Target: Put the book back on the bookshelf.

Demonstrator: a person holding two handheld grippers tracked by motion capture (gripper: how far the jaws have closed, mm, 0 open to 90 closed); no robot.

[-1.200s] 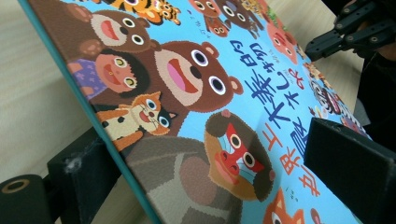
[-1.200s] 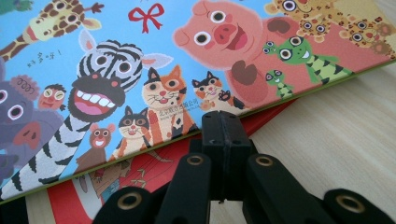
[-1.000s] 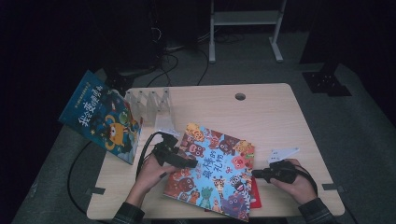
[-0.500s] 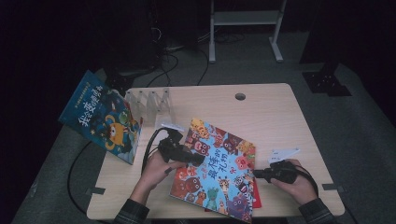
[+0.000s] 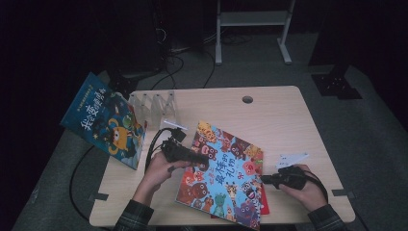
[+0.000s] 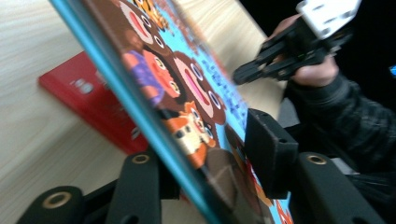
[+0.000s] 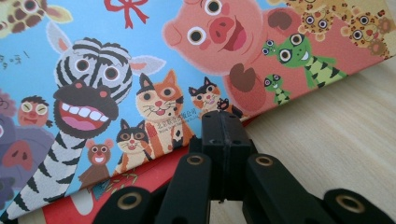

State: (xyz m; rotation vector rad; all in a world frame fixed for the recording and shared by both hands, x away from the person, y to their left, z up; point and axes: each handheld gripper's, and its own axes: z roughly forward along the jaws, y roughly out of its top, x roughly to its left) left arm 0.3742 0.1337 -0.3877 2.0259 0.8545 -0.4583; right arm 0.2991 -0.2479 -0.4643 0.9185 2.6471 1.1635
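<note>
A picture book with cartoon animals lies tilted at the table's front middle. Its left edge is raised in my left gripper. In the left gripper view the book's blue edge runs between the two black jaws, and the left gripper is shut on it. A thin red book lies flat on the wood underneath, and its corner shows in the high view. My right gripper is at the book's right edge. Its jaws are pressed together, and the right gripper has its tips at the cover's border.
A second picture book leans at the table's left edge beside a clear slotted rack. A black cable loops from the left gripper. The far half of the table is bare wood with a cable hole.
The left gripper has raised the animal book's left edge and shifted slightly away from me, so the book tilts more. The right gripper has hardly moved.
</note>
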